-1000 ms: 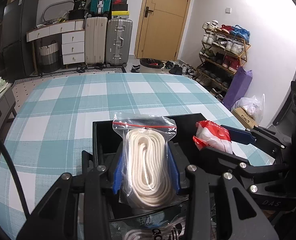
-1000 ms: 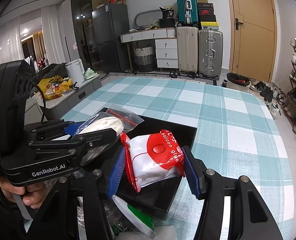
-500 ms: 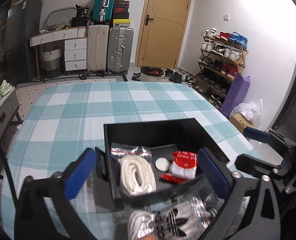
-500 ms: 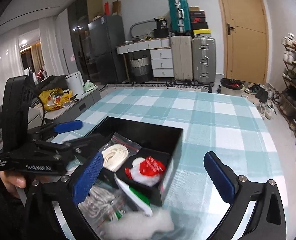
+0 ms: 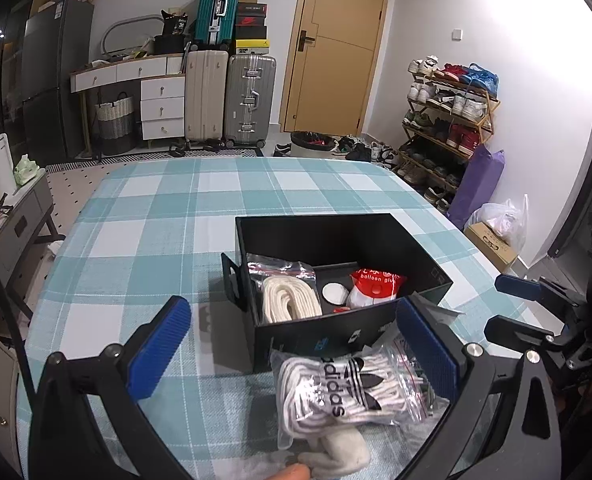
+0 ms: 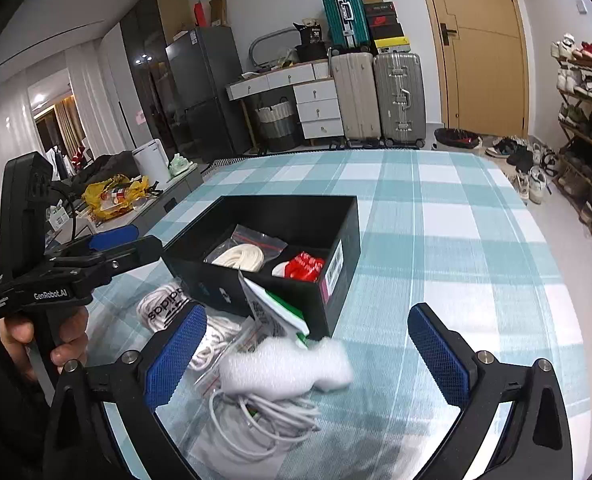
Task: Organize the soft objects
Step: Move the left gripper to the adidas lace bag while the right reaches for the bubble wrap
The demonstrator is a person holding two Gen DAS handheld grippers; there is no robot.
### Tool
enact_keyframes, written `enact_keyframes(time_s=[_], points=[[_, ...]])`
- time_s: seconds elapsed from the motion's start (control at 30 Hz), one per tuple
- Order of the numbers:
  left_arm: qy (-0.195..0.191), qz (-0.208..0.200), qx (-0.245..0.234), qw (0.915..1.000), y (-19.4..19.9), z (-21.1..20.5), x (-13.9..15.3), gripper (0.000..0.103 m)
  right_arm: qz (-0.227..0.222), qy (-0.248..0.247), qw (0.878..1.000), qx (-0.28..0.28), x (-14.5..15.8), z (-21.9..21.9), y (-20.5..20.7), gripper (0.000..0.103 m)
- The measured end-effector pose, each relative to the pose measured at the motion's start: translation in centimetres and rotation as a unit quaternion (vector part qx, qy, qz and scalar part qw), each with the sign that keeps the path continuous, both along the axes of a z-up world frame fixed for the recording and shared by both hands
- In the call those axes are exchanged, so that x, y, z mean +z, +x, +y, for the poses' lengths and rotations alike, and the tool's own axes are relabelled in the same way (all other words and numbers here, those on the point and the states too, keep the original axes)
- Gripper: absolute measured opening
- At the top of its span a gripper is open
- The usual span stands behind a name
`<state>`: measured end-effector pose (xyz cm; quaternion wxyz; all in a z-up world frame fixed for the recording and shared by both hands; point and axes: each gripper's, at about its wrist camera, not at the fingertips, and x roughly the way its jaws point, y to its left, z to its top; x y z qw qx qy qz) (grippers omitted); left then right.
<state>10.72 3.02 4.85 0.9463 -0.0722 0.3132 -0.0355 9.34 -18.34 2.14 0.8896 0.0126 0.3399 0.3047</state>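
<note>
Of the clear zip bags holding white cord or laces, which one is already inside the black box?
The bag of cream rope, in the black box's left compartment. The Adidas laces bag and cable bag lie on the table outside it.

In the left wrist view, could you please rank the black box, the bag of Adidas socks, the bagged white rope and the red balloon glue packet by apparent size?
1. black box
2. bag of Adidas socks, though it lies nearer the camera, which enlarges it
3. bagged white rope
4. red balloon glue packet
</note>
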Motion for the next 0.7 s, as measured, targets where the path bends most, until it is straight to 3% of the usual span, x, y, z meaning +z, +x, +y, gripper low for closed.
enact_keyframes(time_s=[0.7], points=[[0.001, 0.023, -0.006, 0.9997, -1.2, -0.8, -1.2, 0.103, 0.079, 0.038, 0.996, 0.016, -3.1, -0.3, 1.3, 0.102]])
